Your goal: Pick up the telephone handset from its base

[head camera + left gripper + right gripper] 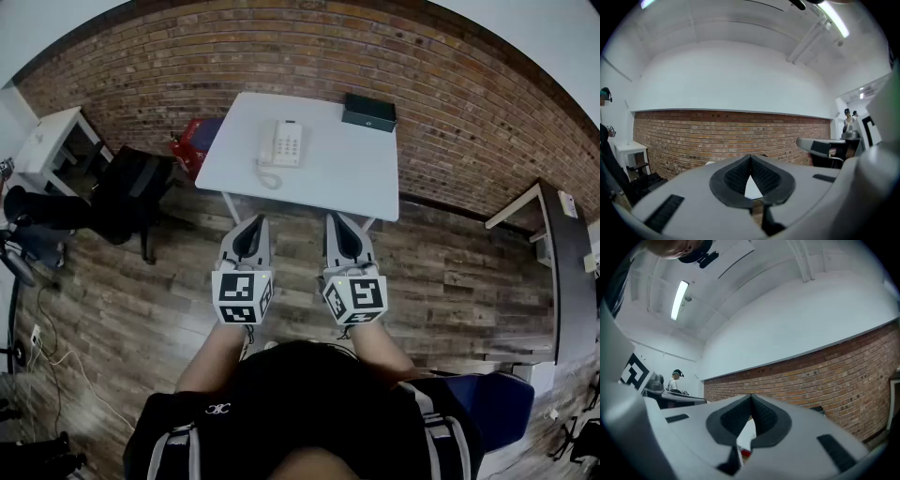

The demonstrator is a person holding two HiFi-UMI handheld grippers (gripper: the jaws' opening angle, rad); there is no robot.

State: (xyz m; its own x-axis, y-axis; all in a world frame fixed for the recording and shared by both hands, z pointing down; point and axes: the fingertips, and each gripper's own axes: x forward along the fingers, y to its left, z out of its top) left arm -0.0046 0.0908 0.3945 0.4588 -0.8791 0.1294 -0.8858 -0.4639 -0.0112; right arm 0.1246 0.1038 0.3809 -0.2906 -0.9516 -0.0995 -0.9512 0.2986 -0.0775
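A white telephone (282,143) lies on a white table (347,169) ahead of me, its handset (268,142) resting on the left side of the base. A coiled cord (269,176) trails toward the table's near edge. My left gripper (257,219) and right gripper (337,218) are held side by side over the wooden floor, short of the table and well apart from the phone. Both are shut with nothing between the jaws. In the left gripper view (750,158) and the right gripper view (751,397) the dark pads meet at the tip, and the phone is hidden.
A black box (369,112) sits at the table's far right corner. A red object (191,143) stands by the table's left side, with a black chair (131,192) and a small white table (52,136) further left. A dark desk (562,272) is at the right, and a brick wall (469,103) stands behind.
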